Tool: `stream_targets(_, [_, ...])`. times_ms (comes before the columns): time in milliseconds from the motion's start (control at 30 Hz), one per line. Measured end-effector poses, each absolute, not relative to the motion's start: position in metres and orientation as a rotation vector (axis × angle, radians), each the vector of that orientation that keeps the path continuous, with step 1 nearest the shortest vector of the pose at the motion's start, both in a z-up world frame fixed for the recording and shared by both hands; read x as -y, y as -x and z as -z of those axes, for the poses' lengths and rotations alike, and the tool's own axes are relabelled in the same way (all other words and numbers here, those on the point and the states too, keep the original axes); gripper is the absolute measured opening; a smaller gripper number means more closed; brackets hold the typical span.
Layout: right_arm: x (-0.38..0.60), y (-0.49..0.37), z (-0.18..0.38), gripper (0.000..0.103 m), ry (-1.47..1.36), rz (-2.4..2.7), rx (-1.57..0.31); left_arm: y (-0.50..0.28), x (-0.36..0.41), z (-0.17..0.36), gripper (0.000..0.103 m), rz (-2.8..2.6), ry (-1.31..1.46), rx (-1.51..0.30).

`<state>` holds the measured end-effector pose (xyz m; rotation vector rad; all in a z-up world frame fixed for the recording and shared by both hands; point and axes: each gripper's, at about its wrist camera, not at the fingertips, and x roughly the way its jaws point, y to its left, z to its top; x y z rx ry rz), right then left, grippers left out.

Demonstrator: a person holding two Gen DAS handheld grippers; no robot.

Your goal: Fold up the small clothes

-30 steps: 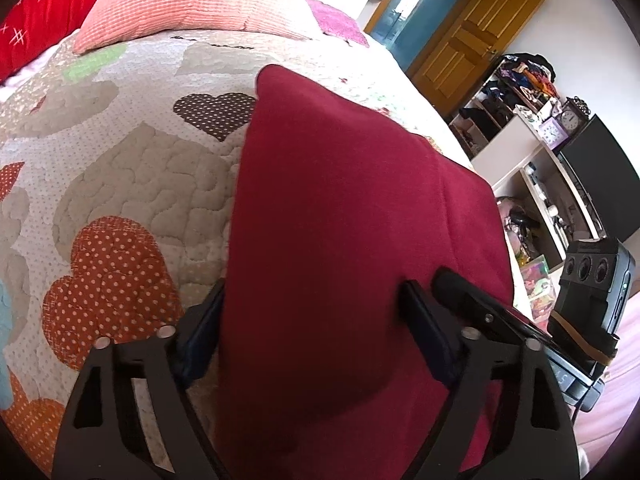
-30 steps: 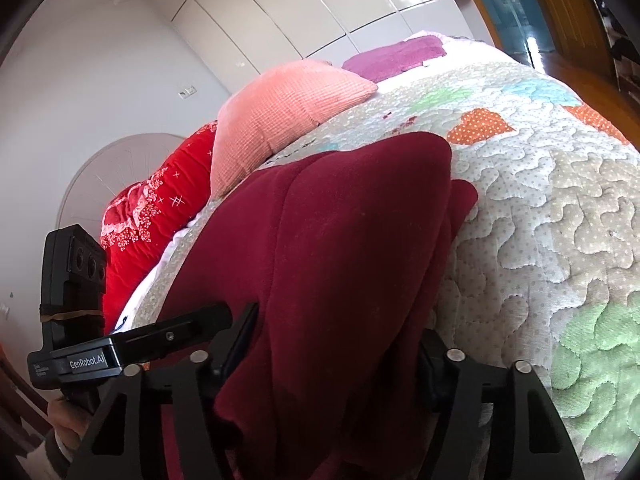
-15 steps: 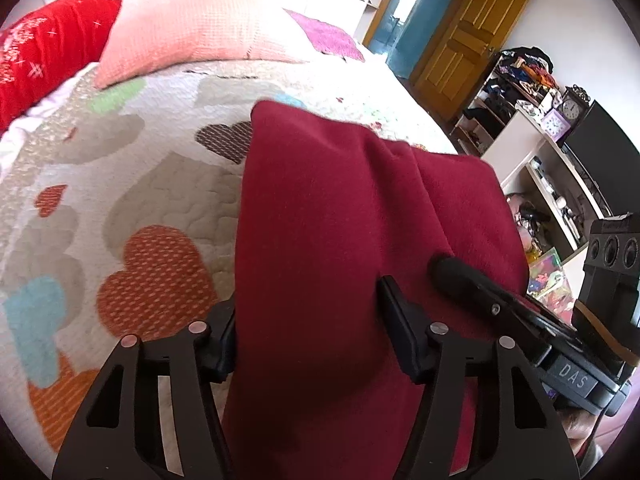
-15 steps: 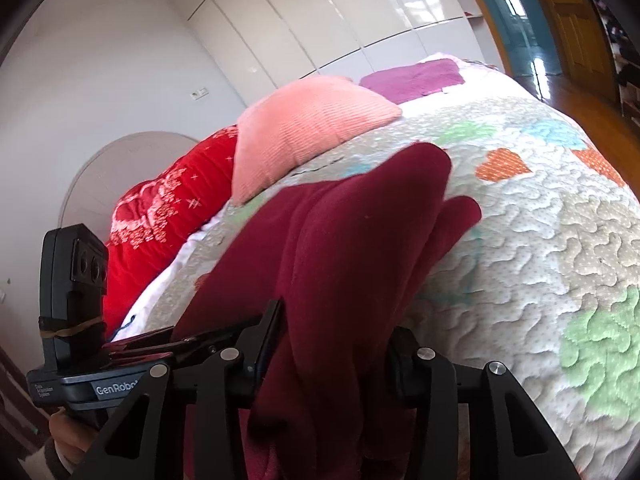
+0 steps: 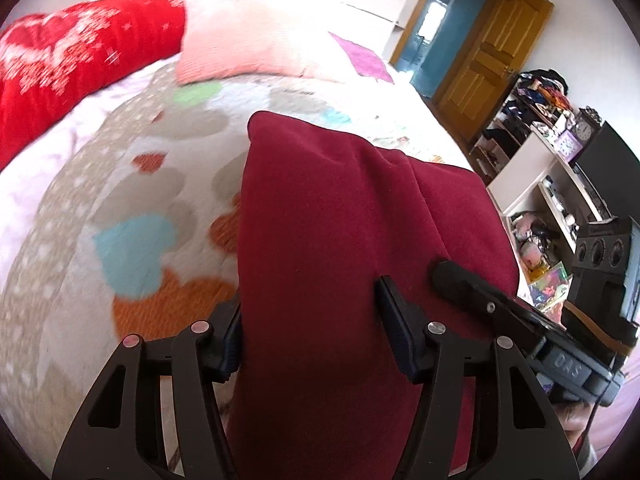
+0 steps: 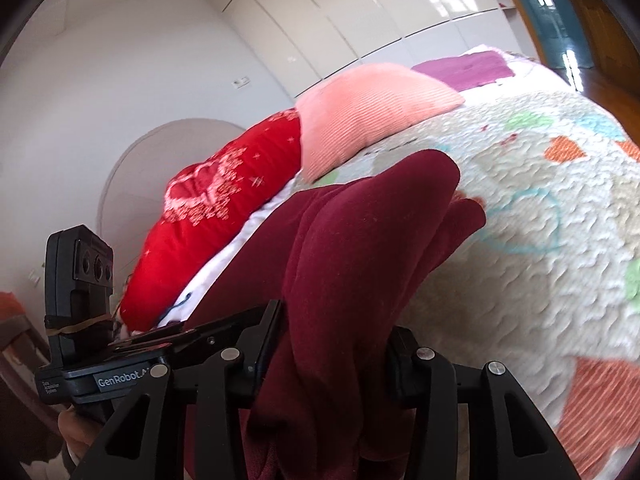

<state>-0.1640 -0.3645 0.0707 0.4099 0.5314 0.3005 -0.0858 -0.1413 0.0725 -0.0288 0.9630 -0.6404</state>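
A dark red garment (image 5: 340, 232) hangs between both grippers, lifted above the heart-patterned quilt (image 5: 132, 208). My left gripper (image 5: 310, 332) is shut on its near edge, cloth bunched between the fingers. My right gripper (image 6: 332, 344) is shut on the same garment (image 6: 360, 248), which folds and drapes forward toward the quilt (image 6: 540, 240). The right gripper also shows at the right of the left wrist view (image 5: 500, 308), and the left one at the left of the right wrist view (image 6: 132, 364). The garment's far end droops; whether it touches the quilt is unclear.
A pink pillow (image 5: 248, 52) and a red blanket (image 5: 68, 72) lie at the head of the bed. White shelves with clutter (image 5: 552, 168) and a wooden door (image 5: 492, 56) stand to the right. White wardrobes (image 6: 360, 28) are behind the bed.
Both grippers have closed tighter on the garment and raised it off the quilt, pulling back and up. The cloth now bunches into folds between them.
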Motion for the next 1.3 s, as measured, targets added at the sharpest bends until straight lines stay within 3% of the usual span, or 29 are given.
stream_targets(67, [0.359, 0.165, -0.062, 0.047, -0.416, -0.290, -0.560, 0.091, 0.135, -0.059, 0.059, 0.615, 0.025, -0.991])
stream_targets(100, [0.358, 0.161, -0.053, 0.054, -0.414, -0.257, -0.609, 0.092, 0.132, -0.052, 0.059, 0.593, 0.019, -1.002])
stream_targets(200, [0.363, 0.162, -0.035, 0.057, -0.383, -0.120, -0.719, 0.095, 0.120, -0.043, 0.060, 0.613, 0.058, -1.012])
stream_targets(300, [0.372, 0.190, -0.052, 0.059, -0.402, -0.076, -0.638, 0.101, 0.113, -0.052, 0.060, 0.580, 0.048, -0.977])
stream_targets(467, [0.353, 0.212, -0.095, 0.056, -0.282, -0.092, -0.536, 0.106, 0.113, -0.055, 0.060, 0.536, 0.011, -0.943])
stream_targets(533, [0.329, 0.210, -0.101, 0.046, -0.164, -0.104, -0.554, 0.108, 0.114, -0.055, 0.060, 0.527, 0.002, -0.935])
stream_targets(733, [0.293, 0.183, -0.062, 0.043, 0.031, -0.025, -0.670, 0.115, 0.113, -0.057, 0.060, 0.503, -0.032, -0.898])
stream_targets(833, [0.300, 0.176, -0.034, 0.043, 0.035, 0.024, -0.708, 0.121, 0.113, -0.059, 0.060, 0.483, -0.060, -0.878])
stream_targets(1000, [0.297, 0.197, -0.054, 0.043, 0.031, -0.001, -0.663, 0.127, 0.112, -0.064, 0.060, 0.455, -0.087, -0.850])
stream_targets(1300, [0.287, 0.243, -0.088, 0.057, 0.015, 0.041, -0.531, 0.148, 0.107, -0.088, 0.060, 0.430, -0.088, -0.772])
